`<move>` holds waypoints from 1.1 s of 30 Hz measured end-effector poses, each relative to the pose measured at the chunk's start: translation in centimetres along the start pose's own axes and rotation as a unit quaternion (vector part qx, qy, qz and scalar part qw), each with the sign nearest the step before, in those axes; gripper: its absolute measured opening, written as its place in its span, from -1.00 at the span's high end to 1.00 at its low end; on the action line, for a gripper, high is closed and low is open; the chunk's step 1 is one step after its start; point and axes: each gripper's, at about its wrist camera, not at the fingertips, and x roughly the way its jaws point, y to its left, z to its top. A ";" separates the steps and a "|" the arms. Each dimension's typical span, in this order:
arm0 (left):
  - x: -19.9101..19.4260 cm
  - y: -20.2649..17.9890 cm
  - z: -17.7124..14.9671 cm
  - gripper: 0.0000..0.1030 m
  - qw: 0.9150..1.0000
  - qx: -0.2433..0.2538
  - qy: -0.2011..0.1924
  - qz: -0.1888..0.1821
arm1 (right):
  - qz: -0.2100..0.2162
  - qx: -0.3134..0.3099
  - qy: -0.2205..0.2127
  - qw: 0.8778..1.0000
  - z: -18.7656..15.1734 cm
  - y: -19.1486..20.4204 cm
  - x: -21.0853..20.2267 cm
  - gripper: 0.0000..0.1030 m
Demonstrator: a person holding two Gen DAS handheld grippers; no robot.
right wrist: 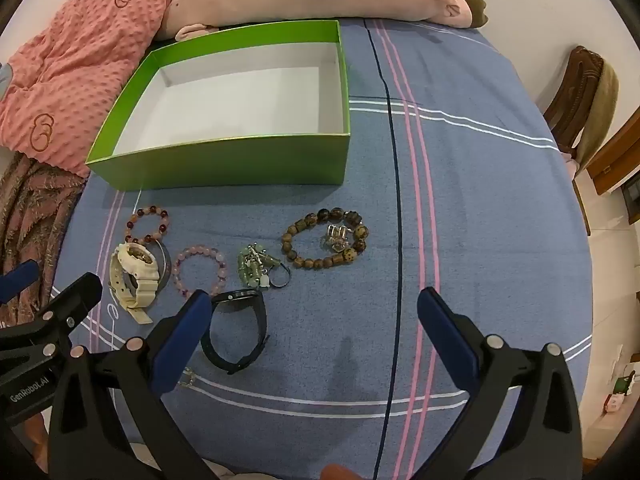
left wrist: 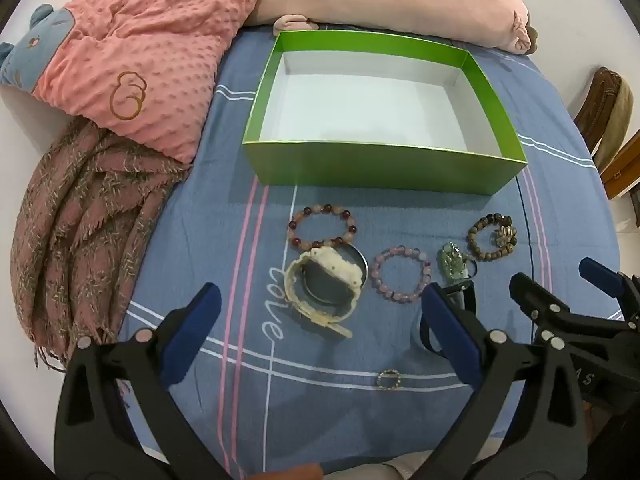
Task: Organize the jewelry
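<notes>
Nothing is boxed yet: both the left gripper and right gripper hover spread apart, so next is closing on the watch at 12 o'clock and lifting it into the box.

Green box (white inside), blue striped cloth, cream watch.

Left wrist view: low and close over the blue striped bedsheet, facing the open green cardboard box. Right wrist view: alongside, further right, same heading. Shared: box, sheet, beaded bracelets.
</notes>
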 end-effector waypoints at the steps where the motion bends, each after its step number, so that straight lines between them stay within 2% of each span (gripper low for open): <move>1: 0.0 0.0 0.0 -0.96 1.000 0.000 0.000 0.000 | 0.005 0.002 0.000 1.000 0.0 0.0 0.0 -0.97; 26: 0.1 0.0 0.0 -0.96 1.000 0.000 0.002 0.000 | 0.001 -0.001 -0.003 1.000 0.0 0.1 -0.5 -0.97; 33: -0.2 0.2 -0.9 -0.96 1.000 0.003 0.002 0.001 | 0.001 -0.001 -0.004 1.000 0.0 0.0 -0.5 -0.97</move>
